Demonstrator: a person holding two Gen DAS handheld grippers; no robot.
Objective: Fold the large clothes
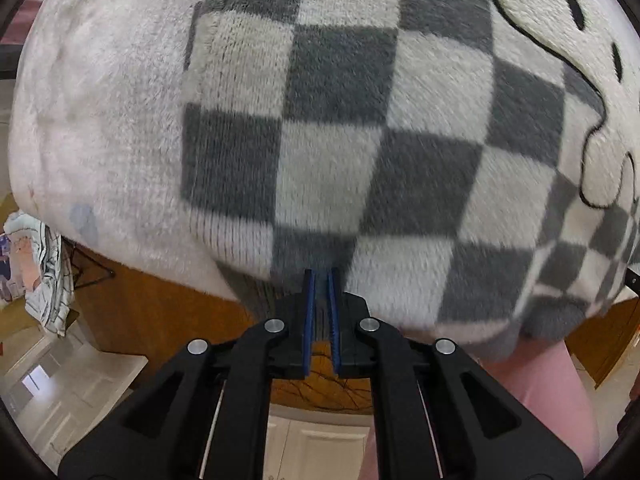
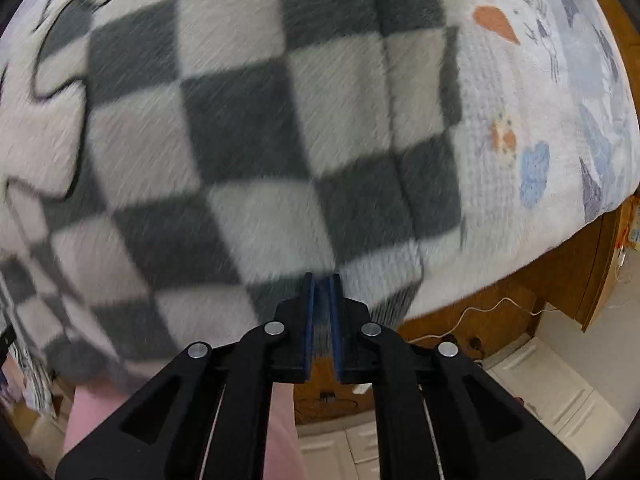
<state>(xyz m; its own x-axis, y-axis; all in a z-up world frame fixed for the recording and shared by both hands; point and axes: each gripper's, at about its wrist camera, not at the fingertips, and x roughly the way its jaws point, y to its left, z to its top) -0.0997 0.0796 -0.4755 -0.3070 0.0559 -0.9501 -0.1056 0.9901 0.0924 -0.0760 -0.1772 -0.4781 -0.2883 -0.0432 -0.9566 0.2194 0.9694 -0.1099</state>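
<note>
A large fluffy grey-and-white checked garment (image 1: pixel 340 128) with a white cartoon figure outlined in black lies spread on a bed. My left gripper (image 1: pixel 321 276) is shut on the garment's ribbed lower hem near its left corner. In the right wrist view the same checked garment (image 2: pixel 248 140) fills the frame, blurred by motion. My right gripper (image 2: pixel 321 278) is shut on the ribbed hem near the garment's right corner. Both hold the hem at the bed's near edge.
A white fluffy blanket (image 1: pixel 100 120) covers the bed on the left; a printed white sheet (image 2: pixel 540 120) covers it on the right. The wooden bed frame (image 1: pixel 160 312) runs below. A person's pink-clad legs (image 1: pixel 548 396) stand close. A white cable (image 2: pixel 480 312) trails on the right.
</note>
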